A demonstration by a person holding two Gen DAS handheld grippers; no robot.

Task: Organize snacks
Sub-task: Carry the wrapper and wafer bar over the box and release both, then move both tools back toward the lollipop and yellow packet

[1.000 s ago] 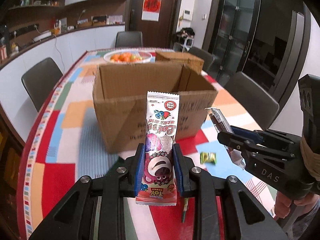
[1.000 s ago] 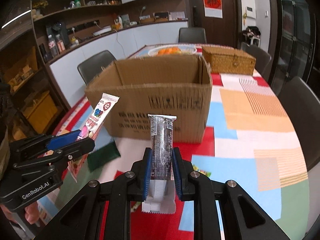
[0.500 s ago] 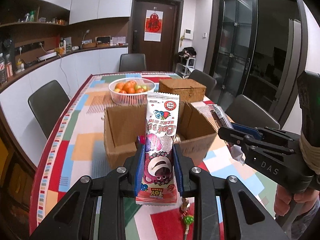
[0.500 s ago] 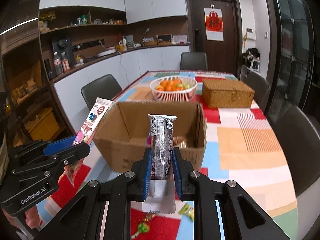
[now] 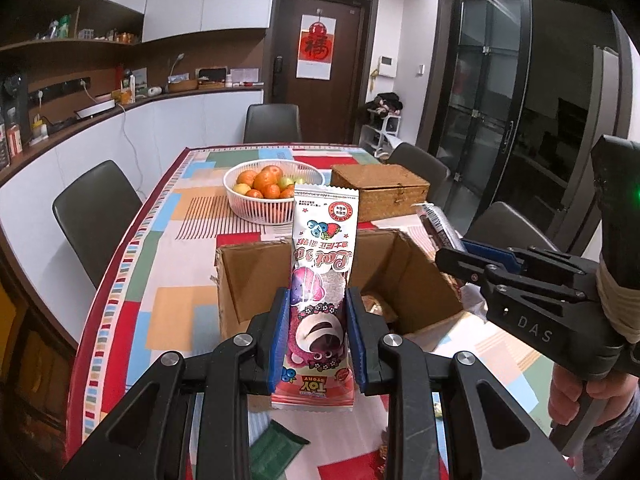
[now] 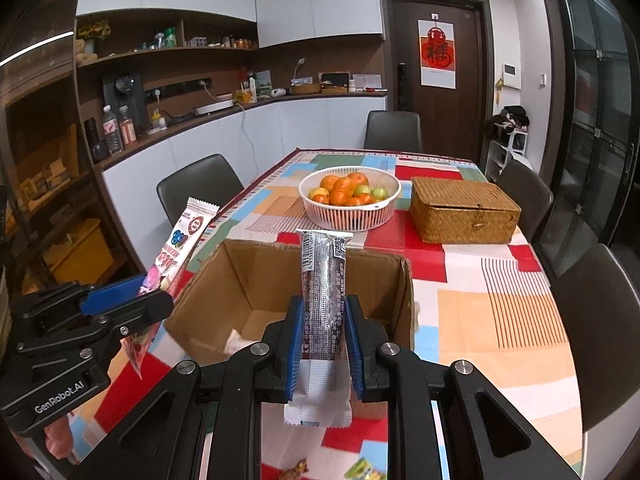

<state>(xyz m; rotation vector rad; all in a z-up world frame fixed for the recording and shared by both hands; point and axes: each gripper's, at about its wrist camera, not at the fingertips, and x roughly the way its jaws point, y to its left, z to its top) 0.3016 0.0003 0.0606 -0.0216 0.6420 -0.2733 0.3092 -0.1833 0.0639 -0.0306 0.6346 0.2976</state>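
My left gripper (image 5: 318, 334) is shut on a pink snack packet (image 5: 322, 280) printed with a bear, held upright in front of the open cardboard box (image 5: 256, 280). My right gripper (image 6: 321, 340) is shut on a dark silver snack bar (image 6: 323, 280), also upright above the near edge of the same box (image 6: 248, 280). Each gripper shows in the other's view: the right one (image 5: 452, 254) at the box's right side, the left one (image 6: 160, 300) at its left side with the pink packet (image 6: 182, 242). A few wrapped items lie inside the box.
Behind the box stand a white basket of oranges (image 6: 350, 196) and a woven lidded box (image 6: 464, 210) on the patchwork tablecloth (image 6: 500, 320). Loose candies (image 6: 362, 470) and a green packet (image 5: 276, 446) lie near the front edge. Dark chairs (image 5: 94, 216) ring the table.
Both grippers have risen with their snacks and now look down into the box's open top instead of at its front wall. Their grips have not changed.
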